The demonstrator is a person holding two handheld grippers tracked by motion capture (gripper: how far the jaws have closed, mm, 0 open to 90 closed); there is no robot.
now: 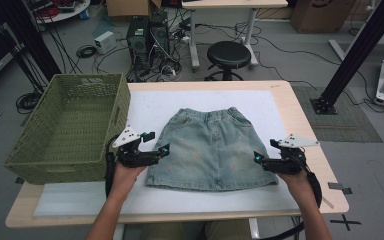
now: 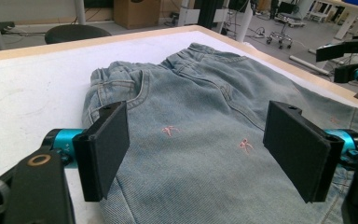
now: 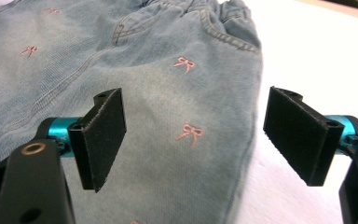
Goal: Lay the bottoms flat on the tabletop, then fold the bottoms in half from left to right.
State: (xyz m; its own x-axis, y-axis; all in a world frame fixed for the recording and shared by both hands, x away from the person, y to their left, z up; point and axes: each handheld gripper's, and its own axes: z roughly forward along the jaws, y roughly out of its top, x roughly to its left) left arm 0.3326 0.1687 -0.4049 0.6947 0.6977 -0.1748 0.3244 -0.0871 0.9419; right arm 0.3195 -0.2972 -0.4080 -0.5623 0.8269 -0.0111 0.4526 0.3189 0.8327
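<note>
A light-blue denim skirt with small pink bows lies flat on the white mat, waistband toward the far side. My left gripper hovers open at the skirt's left side near the hem. In the left gripper view its jaws stand wide over the denim, with nothing pinched in the left gripper. My right gripper sits open at the skirt's right edge. In the right gripper view the right gripper straddles the side seam of the skirt, and the pads are clear of the cloth.
A green woven basket stands at the table's left end, close to my left hand. The wooden table edge runs just right of the mat. A black stool, computer boxes and cables stand on the floor beyond the table.
</note>
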